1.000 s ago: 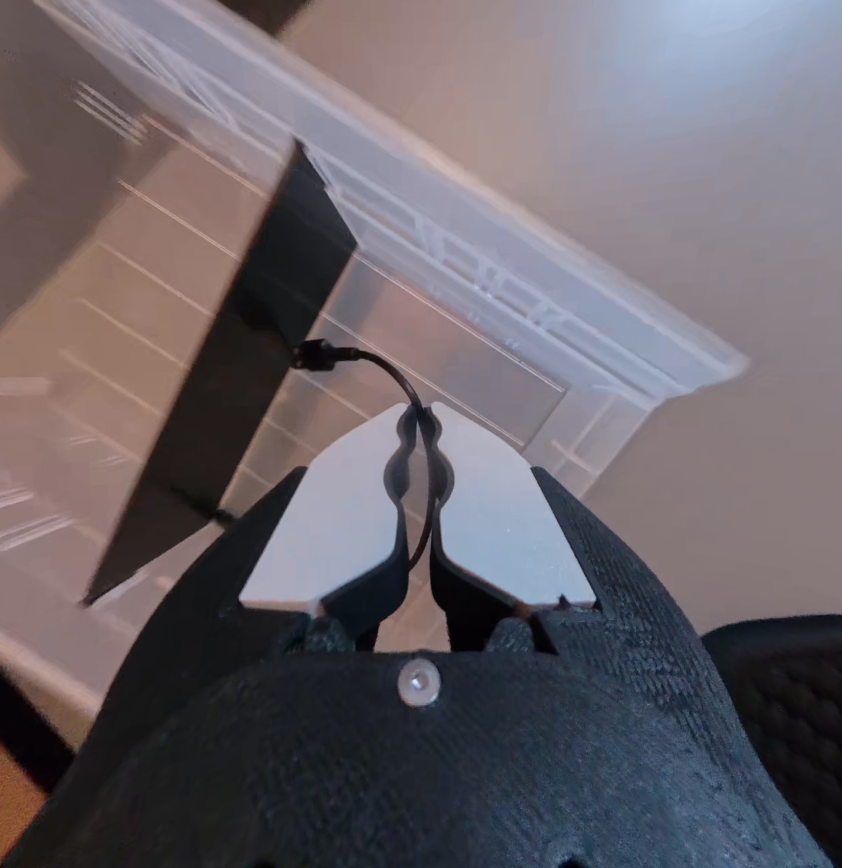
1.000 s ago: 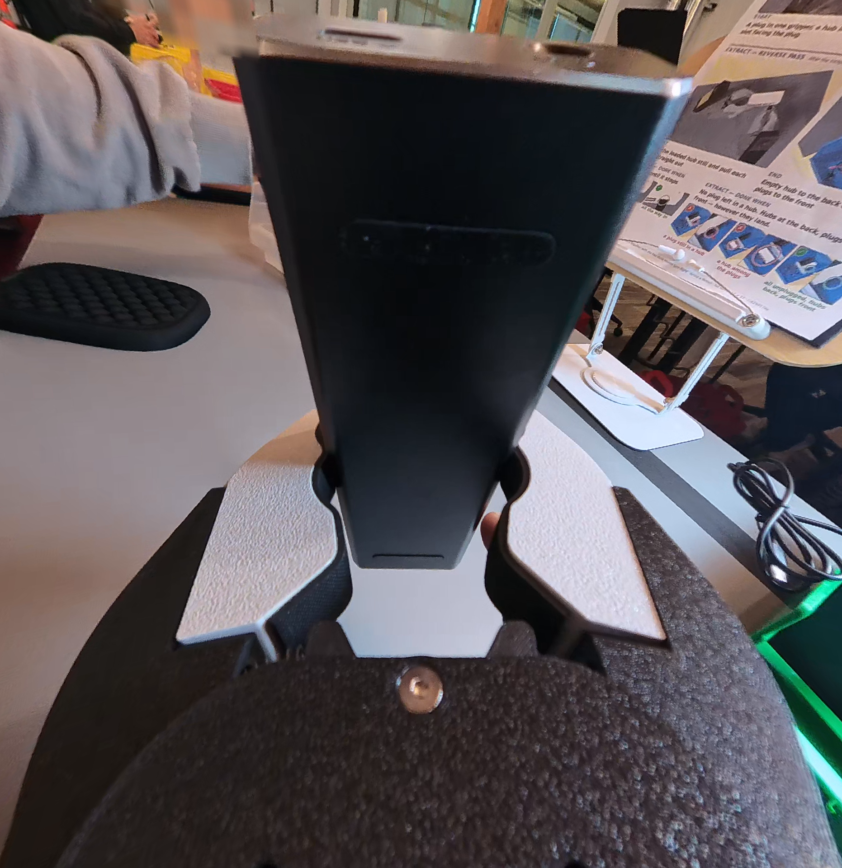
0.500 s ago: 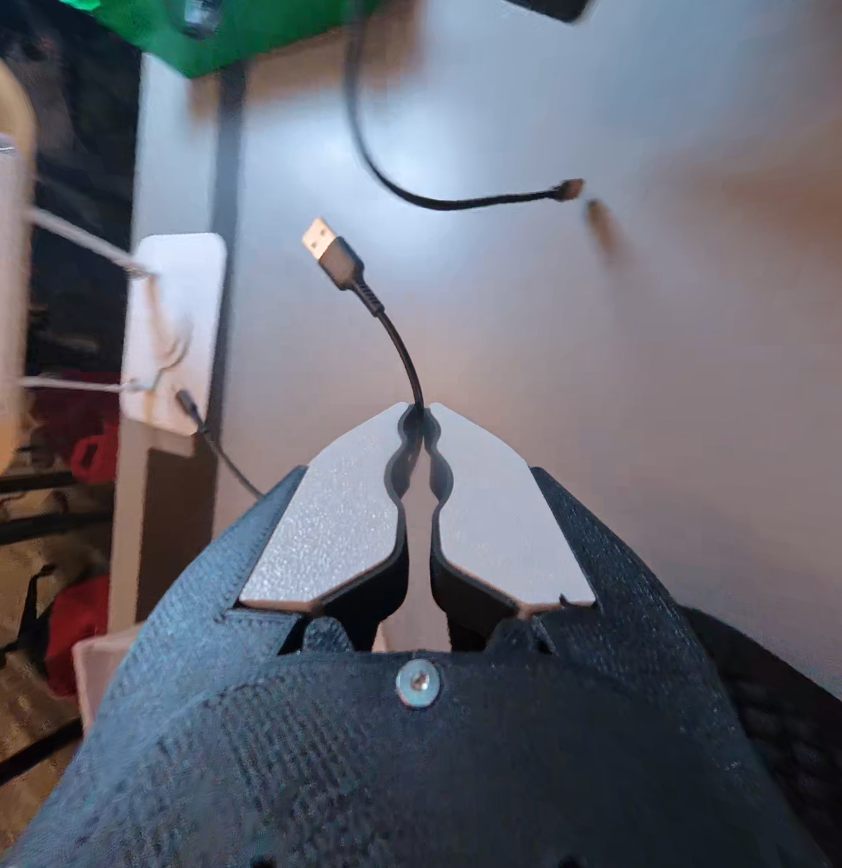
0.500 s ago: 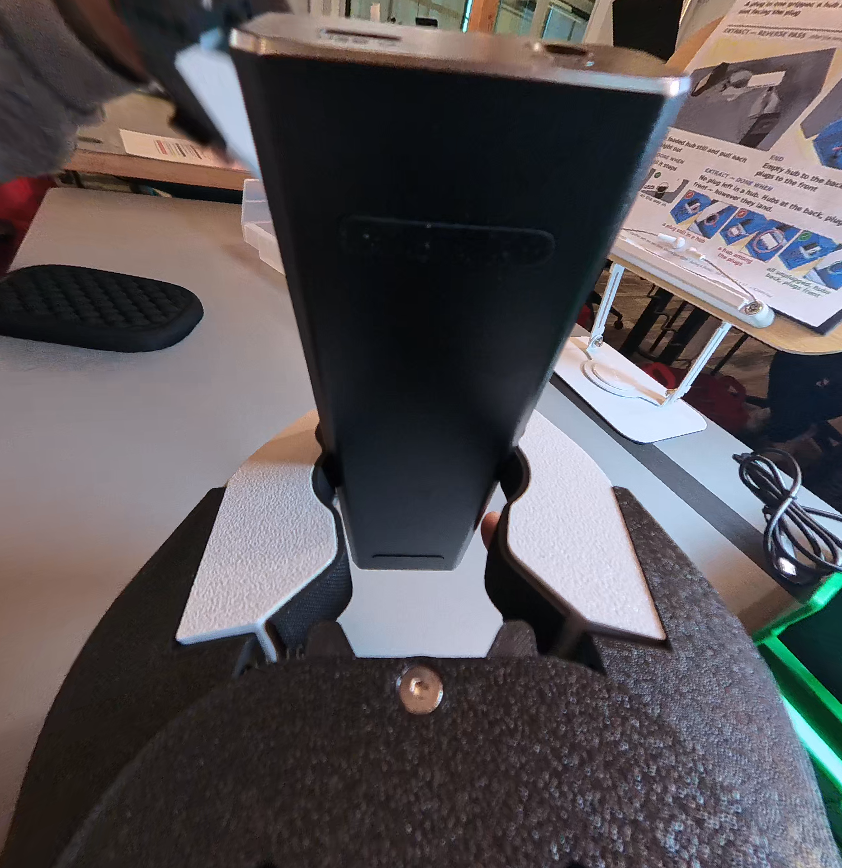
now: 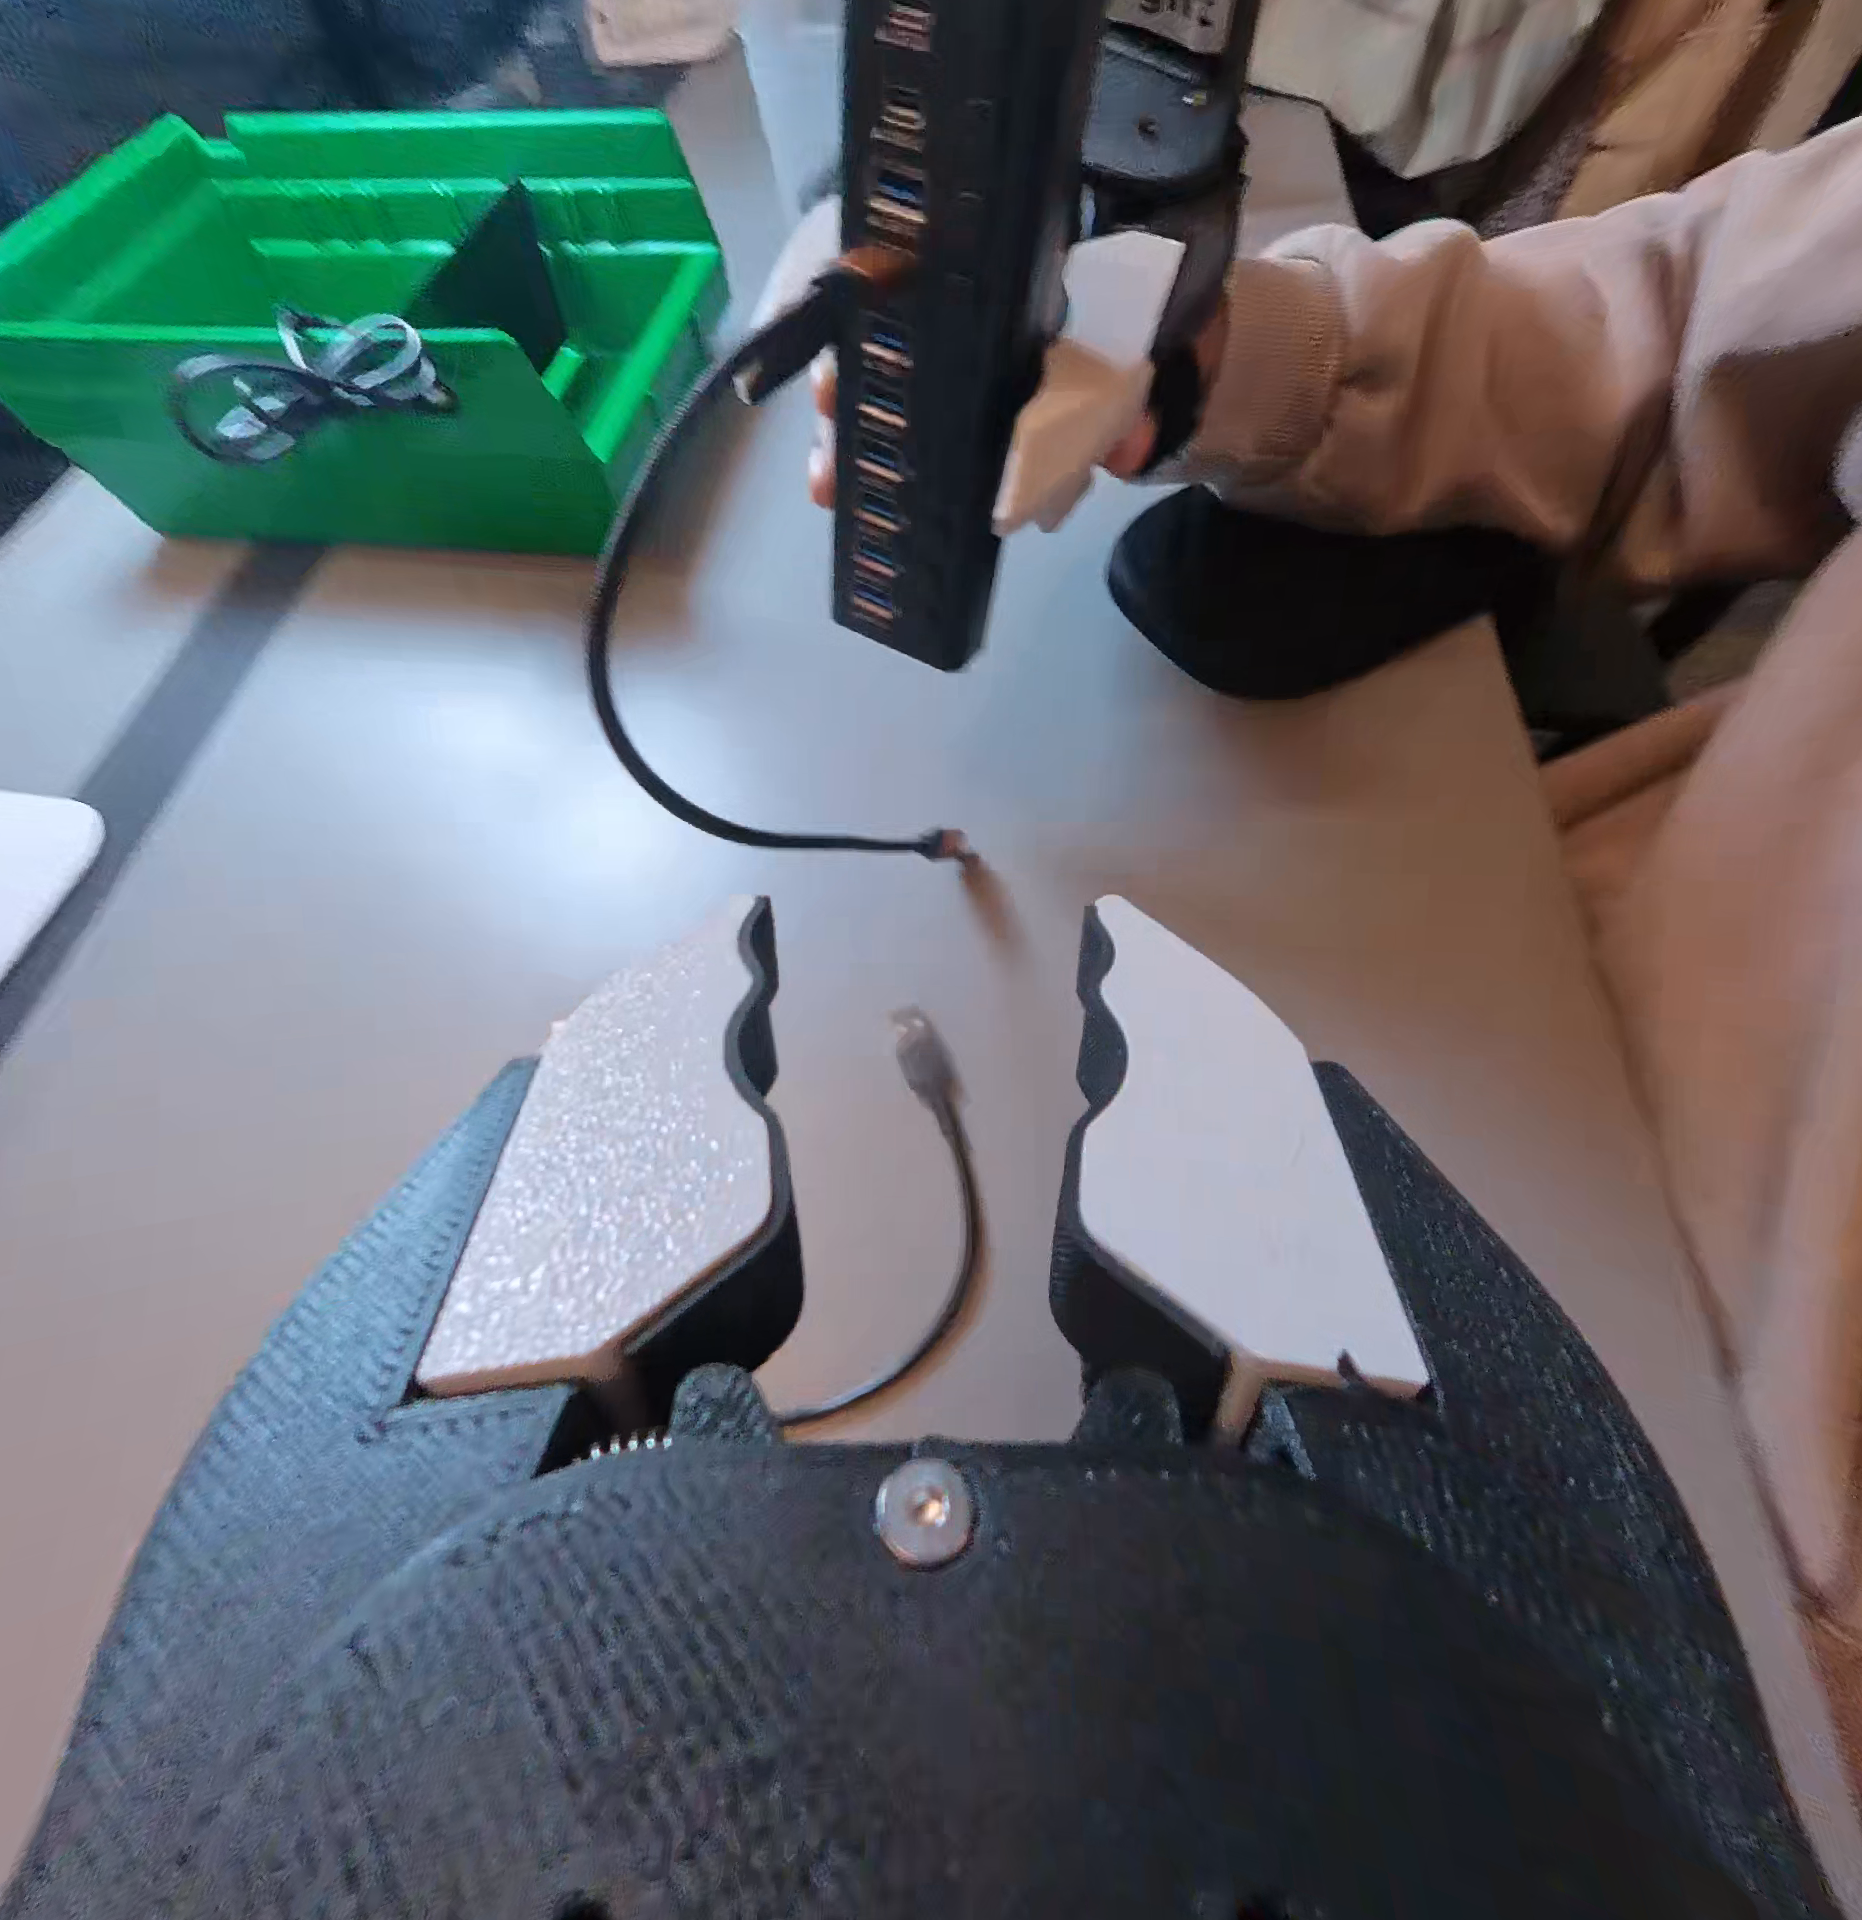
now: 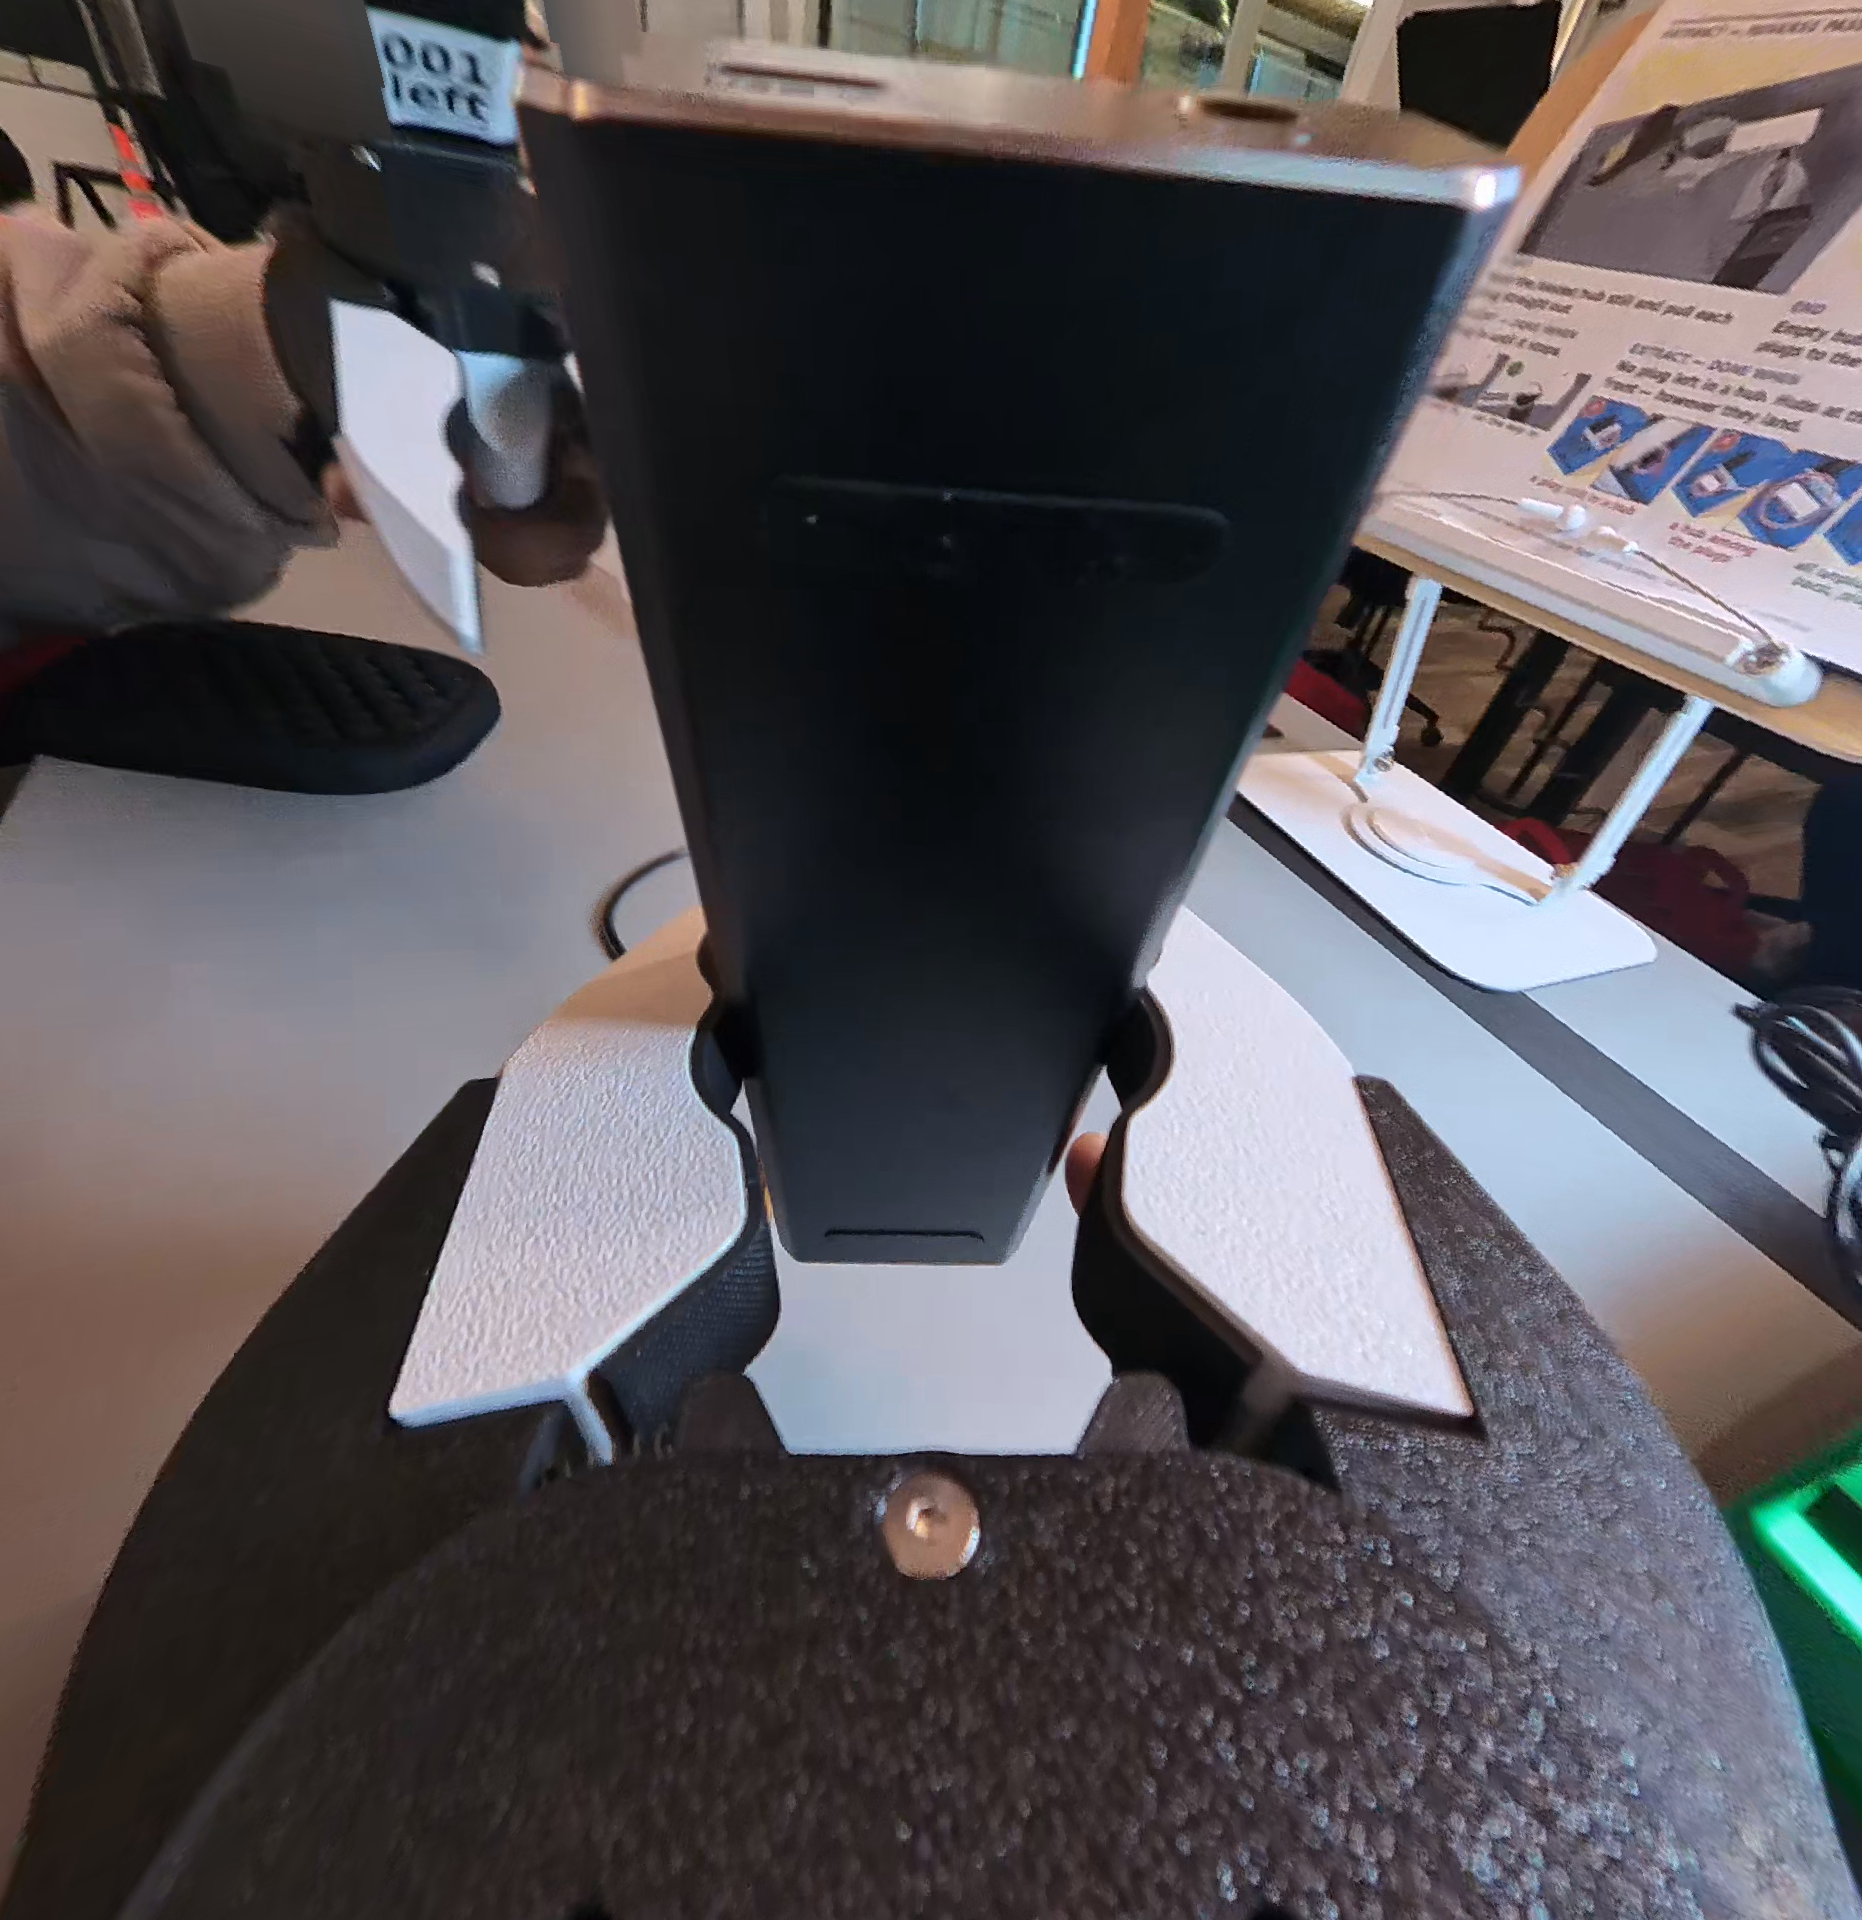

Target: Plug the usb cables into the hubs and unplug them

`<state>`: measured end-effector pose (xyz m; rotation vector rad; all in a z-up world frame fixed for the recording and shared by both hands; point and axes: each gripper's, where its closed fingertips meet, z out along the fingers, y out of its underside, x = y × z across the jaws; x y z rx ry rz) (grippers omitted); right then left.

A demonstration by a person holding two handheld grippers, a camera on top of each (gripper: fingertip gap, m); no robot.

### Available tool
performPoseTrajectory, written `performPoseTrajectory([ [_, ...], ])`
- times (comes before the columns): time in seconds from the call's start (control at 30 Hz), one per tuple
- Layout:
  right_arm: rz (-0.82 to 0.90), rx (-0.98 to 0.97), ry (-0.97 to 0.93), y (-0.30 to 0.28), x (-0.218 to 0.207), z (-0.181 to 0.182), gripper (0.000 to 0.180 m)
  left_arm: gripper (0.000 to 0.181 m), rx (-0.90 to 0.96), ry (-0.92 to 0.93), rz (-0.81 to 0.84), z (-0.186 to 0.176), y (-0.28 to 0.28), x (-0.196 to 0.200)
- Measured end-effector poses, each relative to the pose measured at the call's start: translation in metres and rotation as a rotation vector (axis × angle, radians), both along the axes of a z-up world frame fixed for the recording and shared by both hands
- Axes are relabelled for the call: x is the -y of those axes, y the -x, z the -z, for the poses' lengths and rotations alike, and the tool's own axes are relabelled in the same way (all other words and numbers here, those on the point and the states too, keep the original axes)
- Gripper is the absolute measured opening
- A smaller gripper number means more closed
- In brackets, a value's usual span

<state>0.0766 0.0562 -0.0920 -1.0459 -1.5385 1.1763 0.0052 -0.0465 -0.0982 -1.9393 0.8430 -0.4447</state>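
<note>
Black multi-port USB hub, clamped in the right claw, keeps one thick cable plugged; the wide-open left claw hovers over a loose thin cable on the tabletop.

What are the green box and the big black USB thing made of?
The green bin looks like matte 3D-printed plastic: fine layer lines run across its walls. The USB hub seems to be brushed metal with a dark satin finish and a bare silvery top edge, though coated plastic is possible.
</note>
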Motion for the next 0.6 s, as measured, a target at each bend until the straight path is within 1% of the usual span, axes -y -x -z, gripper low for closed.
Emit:
performPoseTrajectory([
  [0.1,-0.054,-0.072,0.035,0.002,0.014,-0.010,0.070,0.065,0.001,-0.044,0.008,0.010,-0.010,-0.019],
  [0.23,-0.158,-0.217,0.084,-0.001,0.037,-0.035,0.070,0.066,-0.013,-0.104,0.089,0.031,-0.030,-0.049],
  [0.33,-0.207,-0.287,0.125,-0.002,0.050,-0.046,0.071,0.068,0.061,-0.112,0.183,0.041,-0.052,-0.058],
  [0.4,-0.223,-0.313,0.147,-0.001,0.055,-0.049,0.071,0.070,0.129,-0.138,0.253,0.037,-0.072,-0.053],
  [0.47,-0.237,-0.313,0.152,0.003,0.060,-0.047,0.071,0.070,0.237,-0.176,0.261,0.023,-0.088,-0.051],
  [0.53,-0.252,-0.306,0.158,0.008,0.066,-0.043,0.071,0.061,0.249,-0.230,0.229,0.016,-0.092,-0.053],
  [0.6,-0.264,-0.299,0.147,0.011,0.073,-0.039,0.070,0.061,0.195,-0.245,0.228,0.019,-0.089,-0.049],
])
